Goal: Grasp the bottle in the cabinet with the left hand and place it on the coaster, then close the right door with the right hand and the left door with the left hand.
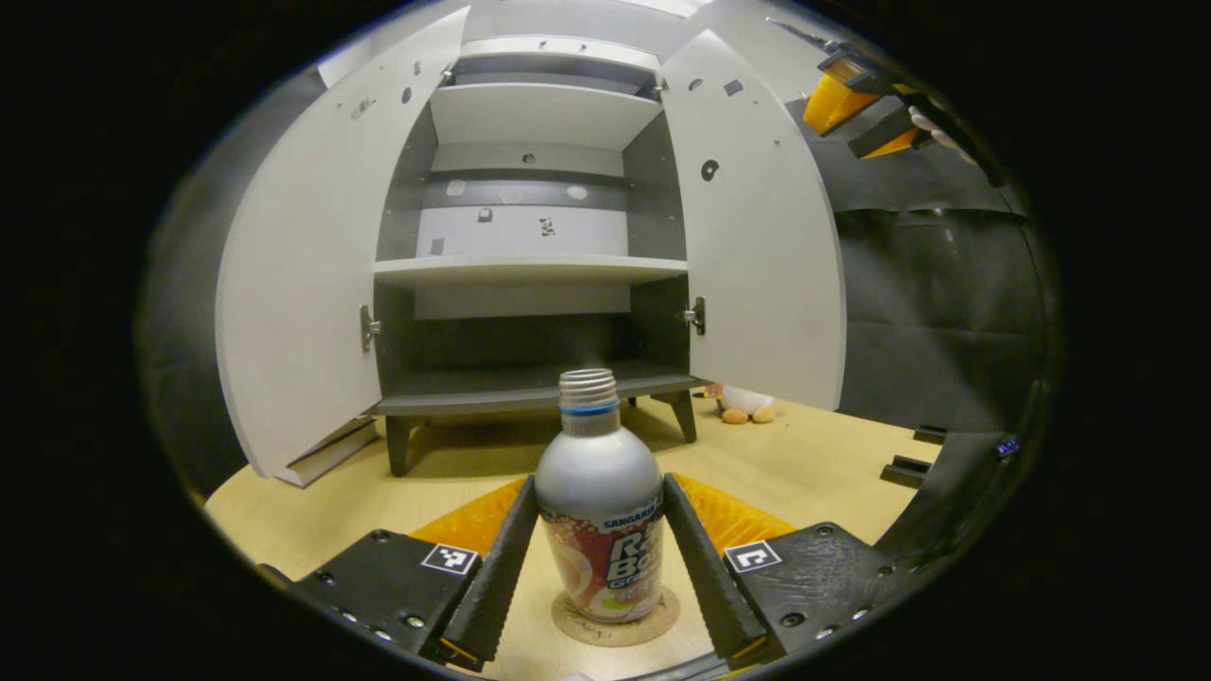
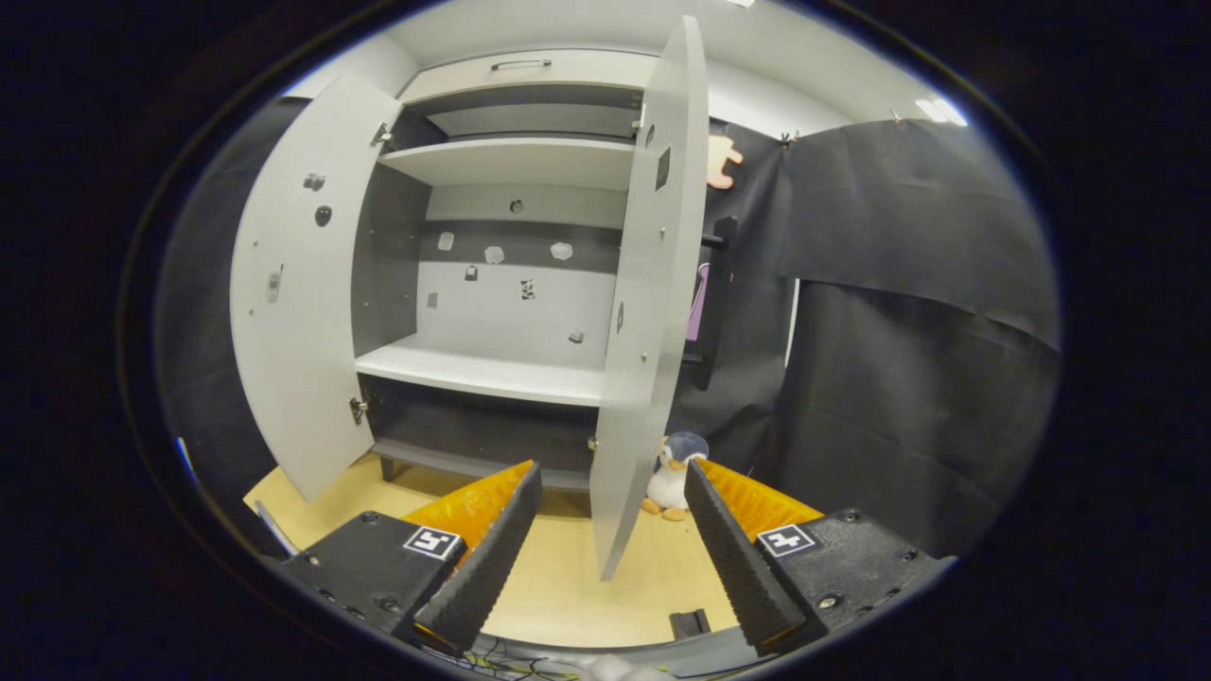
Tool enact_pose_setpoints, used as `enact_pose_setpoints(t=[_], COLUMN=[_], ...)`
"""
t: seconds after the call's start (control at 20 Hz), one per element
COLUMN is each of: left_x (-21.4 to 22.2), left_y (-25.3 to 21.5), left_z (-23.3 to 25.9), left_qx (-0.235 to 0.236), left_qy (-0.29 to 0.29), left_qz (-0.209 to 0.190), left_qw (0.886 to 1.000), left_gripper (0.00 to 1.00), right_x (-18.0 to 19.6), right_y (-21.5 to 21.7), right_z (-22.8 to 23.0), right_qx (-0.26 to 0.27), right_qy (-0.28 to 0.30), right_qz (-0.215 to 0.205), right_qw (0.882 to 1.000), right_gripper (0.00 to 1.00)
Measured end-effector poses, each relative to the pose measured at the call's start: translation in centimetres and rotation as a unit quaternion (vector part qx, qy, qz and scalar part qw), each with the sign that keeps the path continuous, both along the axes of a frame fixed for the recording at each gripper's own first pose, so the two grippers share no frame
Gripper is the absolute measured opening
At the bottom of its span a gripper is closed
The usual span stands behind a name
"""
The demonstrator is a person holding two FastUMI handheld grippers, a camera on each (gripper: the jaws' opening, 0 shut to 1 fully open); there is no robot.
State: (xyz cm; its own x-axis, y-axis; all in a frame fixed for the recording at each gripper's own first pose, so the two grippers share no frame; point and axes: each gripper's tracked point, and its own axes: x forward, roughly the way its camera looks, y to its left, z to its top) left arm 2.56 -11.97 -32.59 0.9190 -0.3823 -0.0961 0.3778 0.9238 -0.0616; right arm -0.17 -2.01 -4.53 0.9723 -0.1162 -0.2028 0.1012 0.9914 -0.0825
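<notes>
The bottle (image 1: 600, 511) stands upright on the round coaster (image 1: 617, 619) on the pale wooden desk (image 1: 814, 473), near the camera in the left gripper view. The left claw (image 1: 600, 567) straddles it, a finger on either side at label height; the fingers look to be just touching the bottle's sides, though whether they press on it is hard to tell from this angle. Beyond it stands the cabinet (image 1: 530, 274), both doors swung wide: the left door (image 1: 303, 284) and the right door (image 1: 757, 236).

In the right gripper view the right claw (image 2: 605, 558) is released, its fingers spread with nothing between them, and the right door's (image 2: 648, 284) edge stands just ahead of it. A small plush penguin (image 2: 674, 473) sits on the desk behind that door, near the black cloth wall (image 2: 908, 331).
</notes>
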Motion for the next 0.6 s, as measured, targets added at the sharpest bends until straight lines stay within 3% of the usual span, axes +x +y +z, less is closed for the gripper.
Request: enact_pose_setpoints(t=[0.3,0.35,0.45,0.6], left_x=[-0.8,-1.0,-1.0,-0.8], left_y=[-0.5,-0.5,0.3,0.7], left_z=[-1.1,-1.4,-0.8,1.2], left_qx=[0.009,0.012,0.021,0.026], left_qy=[-0.009,-0.003,-0.005,-0.021], left_qz=[-0.011,-0.008,0.008,0.014], left_qw=[1.0,1.0,1.0,0.999], left_gripper=[0.81,0.83,0.99,0.99], right_x=[-0.6,-0.7,-0.9,-1.1], right_y=[0.4,0.4,0.5,0.7], right_z=[-0.8,-0.8,-0.8,-0.5], right_qx=[-0.004,-0.005,-0.006,-0.006], right_qy=[0.013,0.013,0.013,0.009], right_qz=[0.003,0.004,0.007,0.01], right_qw=[1.0,1.0,1.0,1.0], right_gripper=[0.99,0.99,0.97,0.99])
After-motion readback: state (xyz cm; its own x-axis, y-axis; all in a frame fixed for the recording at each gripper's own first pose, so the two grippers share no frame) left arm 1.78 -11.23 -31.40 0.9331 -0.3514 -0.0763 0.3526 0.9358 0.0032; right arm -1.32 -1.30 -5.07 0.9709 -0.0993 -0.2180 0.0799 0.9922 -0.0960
